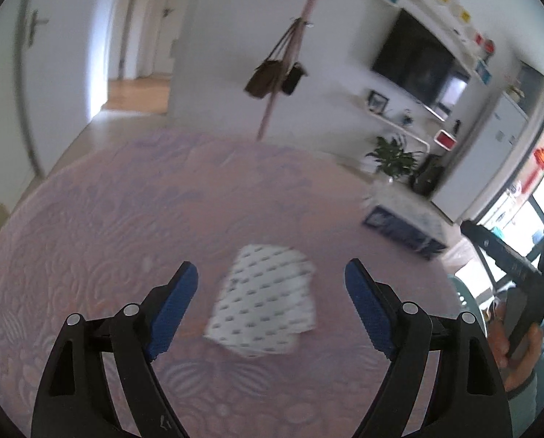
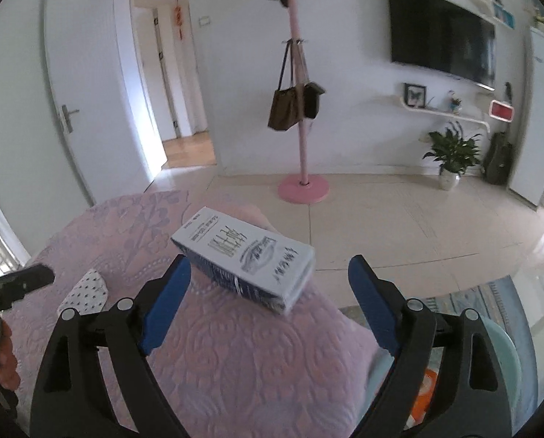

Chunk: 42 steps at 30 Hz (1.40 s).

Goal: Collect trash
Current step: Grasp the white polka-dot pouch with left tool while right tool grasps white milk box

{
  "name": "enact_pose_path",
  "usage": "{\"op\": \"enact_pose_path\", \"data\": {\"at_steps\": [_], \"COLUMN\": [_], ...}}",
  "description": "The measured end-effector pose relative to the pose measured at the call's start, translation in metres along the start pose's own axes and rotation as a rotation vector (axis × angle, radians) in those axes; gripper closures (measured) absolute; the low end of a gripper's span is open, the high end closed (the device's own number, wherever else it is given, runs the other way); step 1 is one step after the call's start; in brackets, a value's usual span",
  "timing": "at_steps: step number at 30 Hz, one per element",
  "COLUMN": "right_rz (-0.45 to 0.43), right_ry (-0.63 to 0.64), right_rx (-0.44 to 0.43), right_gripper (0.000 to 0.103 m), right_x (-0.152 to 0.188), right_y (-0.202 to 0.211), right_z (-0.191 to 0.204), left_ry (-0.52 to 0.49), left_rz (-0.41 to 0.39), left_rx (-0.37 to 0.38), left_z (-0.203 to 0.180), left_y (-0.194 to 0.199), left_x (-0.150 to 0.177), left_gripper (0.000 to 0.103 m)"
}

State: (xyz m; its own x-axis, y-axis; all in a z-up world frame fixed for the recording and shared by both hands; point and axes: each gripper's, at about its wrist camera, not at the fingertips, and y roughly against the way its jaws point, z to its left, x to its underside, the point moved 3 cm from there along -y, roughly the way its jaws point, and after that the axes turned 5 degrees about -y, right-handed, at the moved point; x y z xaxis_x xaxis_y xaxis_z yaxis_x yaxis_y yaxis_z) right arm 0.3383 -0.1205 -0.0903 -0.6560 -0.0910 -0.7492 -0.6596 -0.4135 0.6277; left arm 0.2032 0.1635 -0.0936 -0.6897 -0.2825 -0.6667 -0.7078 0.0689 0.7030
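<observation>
Right now both tongs stand wide w/ nothing between the pads. Left tongs (image 1: 272, 284) hover over a white patterned wrapper (image 1: 264, 299) lying flat on the pink quilted bed cover (image 1: 126, 219). Right tongs (image 2: 268, 281) face a blue-and-white carton (image 2: 246, 255) lying on its side near the cover's edge, wrapper well to its left.

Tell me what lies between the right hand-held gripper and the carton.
Only bare pink quilted cover between the open right hand-held gripper and the carton, in the right wrist view.
</observation>
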Motion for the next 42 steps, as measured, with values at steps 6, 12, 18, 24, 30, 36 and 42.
{"op": "enact_pose_path", "data": {"at_steps": [6, 12, 18, 24, 30, 36, 42], "right_rz": [0.035, 0.101, 0.15, 0.221, 0.257, 0.243, 0.171], "right_ry": [0.028, 0.047, 0.044, 0.08, 0.155, 0.107, 0.13], "right_rx": [0.0, -0.038, -0.102, -0.226, -0.296, -0.066, 0.09], "right_gripper": [0.019, 0.019, 0.019, 0.019, 0.019, 0.019, 0.023], "right_x": [-0.012, -0.013, -0.008, 0.013, 0.035, 0.037, 0.038], "right_y": [-0.038, -0.061, -0.062, -0.045, -0.031, -0.05, -0.05], "right_z": [0.005, 0.007, 0.009, 0.03, 0.067, 0.081, 0.082], "left_ry": [-0.012, -0.034, -0.065, -0.078, -0.095, -0.111, -0.12], "left_rz": [0.017, 0.04, 0.056, 0.052, 0.057, 0.063, 0.066], "left_rx": [0.014, 0.024, 0.017, 0.013, -0.001, -0.019, -0.029], "left_z": [0.007, 0.006, 0.002, -0.001, -0.005, -0.008, -0.013], "left_y": [-0.018, -0.03, -0.031, -0.032, -0.033, -0.035, -0.037], "left_x": [0.003, 0.008, 0.017, 0.019, 0.022, 0.021, 0.022], "left_gripper": [0.022, 0.022, 0.022, 0.022, 0.022, 0.022, 0.022]}}
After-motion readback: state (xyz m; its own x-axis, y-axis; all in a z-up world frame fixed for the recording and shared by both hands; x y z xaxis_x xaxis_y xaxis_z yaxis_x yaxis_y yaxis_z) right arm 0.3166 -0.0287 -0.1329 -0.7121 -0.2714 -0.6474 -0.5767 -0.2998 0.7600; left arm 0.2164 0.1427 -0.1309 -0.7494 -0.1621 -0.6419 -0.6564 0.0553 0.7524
